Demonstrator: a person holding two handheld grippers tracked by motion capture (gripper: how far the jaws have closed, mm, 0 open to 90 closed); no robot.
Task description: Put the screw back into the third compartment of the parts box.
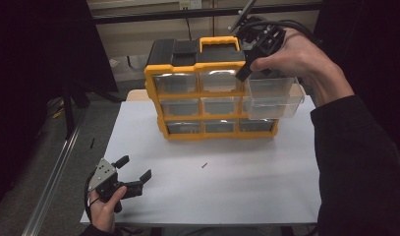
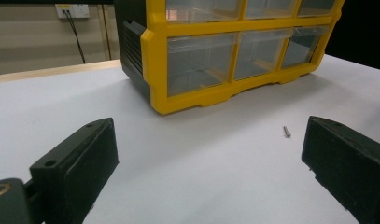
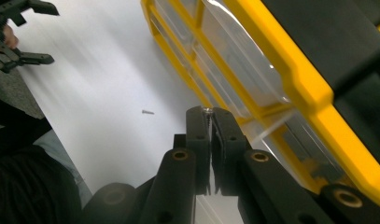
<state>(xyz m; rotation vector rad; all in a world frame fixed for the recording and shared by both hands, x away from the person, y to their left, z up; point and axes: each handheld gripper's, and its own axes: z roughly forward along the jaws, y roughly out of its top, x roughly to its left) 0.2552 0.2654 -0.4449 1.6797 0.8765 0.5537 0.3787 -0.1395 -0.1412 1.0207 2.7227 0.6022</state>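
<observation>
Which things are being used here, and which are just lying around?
In use: right gripper; small metal screw it pinches; pulled-out clear plastic drawer; yellow-and-black drawer cabinet.
Lying about: loose dark screw; open left gripper; white wall socket.

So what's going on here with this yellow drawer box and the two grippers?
A person works at a white table with a yellow organizer of clear drawers. The right gripper, shut with a small screw pinched at its tips, is up by the pulled-out top right drawer. The drawer below it is also out. The left gripper rests open near the table's front edge, and a loose screw lies on the table.
</observation>
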